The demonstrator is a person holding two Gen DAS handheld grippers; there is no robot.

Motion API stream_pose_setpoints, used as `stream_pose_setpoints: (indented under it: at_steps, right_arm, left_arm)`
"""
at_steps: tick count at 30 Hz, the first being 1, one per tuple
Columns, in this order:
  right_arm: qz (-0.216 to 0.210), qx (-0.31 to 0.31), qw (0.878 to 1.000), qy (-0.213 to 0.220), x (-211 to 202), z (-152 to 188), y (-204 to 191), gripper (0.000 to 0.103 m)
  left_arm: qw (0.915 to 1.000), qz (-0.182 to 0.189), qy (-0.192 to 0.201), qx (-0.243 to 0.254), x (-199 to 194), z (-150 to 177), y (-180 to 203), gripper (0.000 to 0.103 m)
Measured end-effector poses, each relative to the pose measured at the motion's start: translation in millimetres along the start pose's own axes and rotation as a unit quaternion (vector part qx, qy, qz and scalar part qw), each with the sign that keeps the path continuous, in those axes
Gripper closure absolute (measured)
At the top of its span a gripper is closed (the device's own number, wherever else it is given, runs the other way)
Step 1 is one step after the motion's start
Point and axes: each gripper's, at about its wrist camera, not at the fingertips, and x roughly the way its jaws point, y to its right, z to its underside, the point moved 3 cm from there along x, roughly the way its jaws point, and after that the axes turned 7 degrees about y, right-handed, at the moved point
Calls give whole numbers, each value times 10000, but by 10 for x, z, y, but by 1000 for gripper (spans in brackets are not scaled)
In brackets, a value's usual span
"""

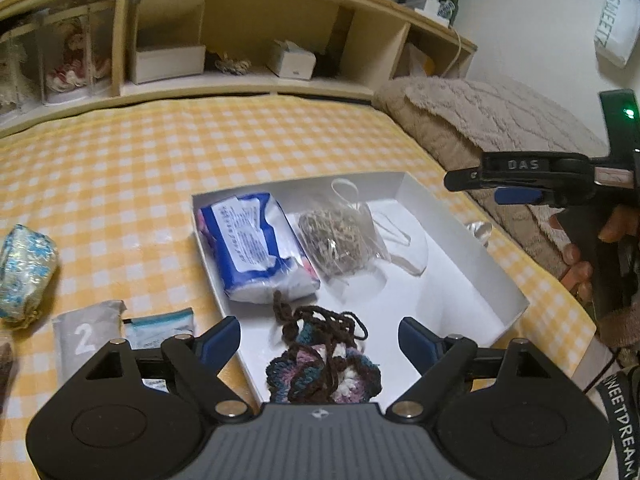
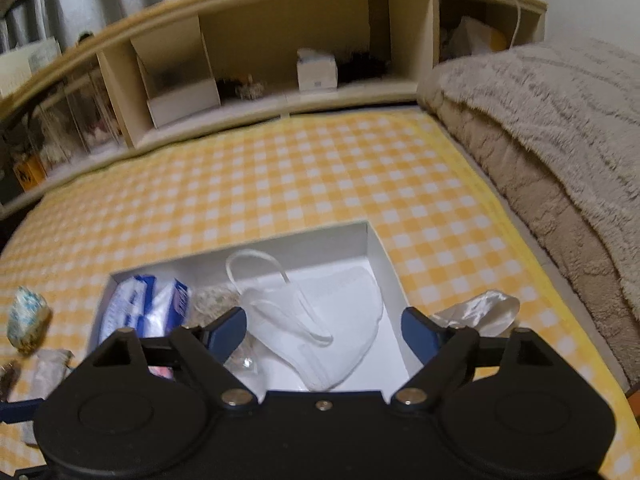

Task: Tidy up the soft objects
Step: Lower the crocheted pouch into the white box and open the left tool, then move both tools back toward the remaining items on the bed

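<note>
A white box [image 1: 468, 240] lies on the yellow checked cloth [image 1: 200, 148]. In it lie a blue and white tissue pack [image 1: 256, 248], a clear bag of dried herbs [image 1: 340, 240], a white face mask [image 1: 404, 236] and a dark crocheted piece [image 1: 320, 368]. My left gripper [image 1: 320, 340] is open, its fingers either side of the crocheted piece. My right gripper [image 2: 324, 330] is open above the mask [image 2: 320, 328], over the box [image 2: 384, 256]; it also shows in the left wrist view [image 1: 516, 184].
Left of the box lie a blue-patterned bundle [image 1: 24, 276], a grey packet marked 2 [image 1: 88, 332] and a teal packet [image 1: 160, 328]. A clear crumpled bag [image 2: 484, 312] lies right of the box. A beige blanket [image 2: 540, 128] lies at right; a wooden shelf [image 1: 240, 80] stands behind.
</note>
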Motion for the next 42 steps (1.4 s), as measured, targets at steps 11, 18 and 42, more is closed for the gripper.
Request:
stream_pose_setpoints:
  at_steps: [11,18,42]
  right_arm:
    - [-339,182,9984,418,-501,-16,-286,10]
    - [-475,-105,9972,572,-846,115,-461,4]
    - [-426,-703,9940,726,-1279,355,-882,0]
  left_arm:
    - [9993,-253,270,-106,-346,-35,-86,15]
    - [9980,-425,443,-144,-530,-60,-122,11]
    - [9891,-926,1078,-386,-1027,-220,-446,0]
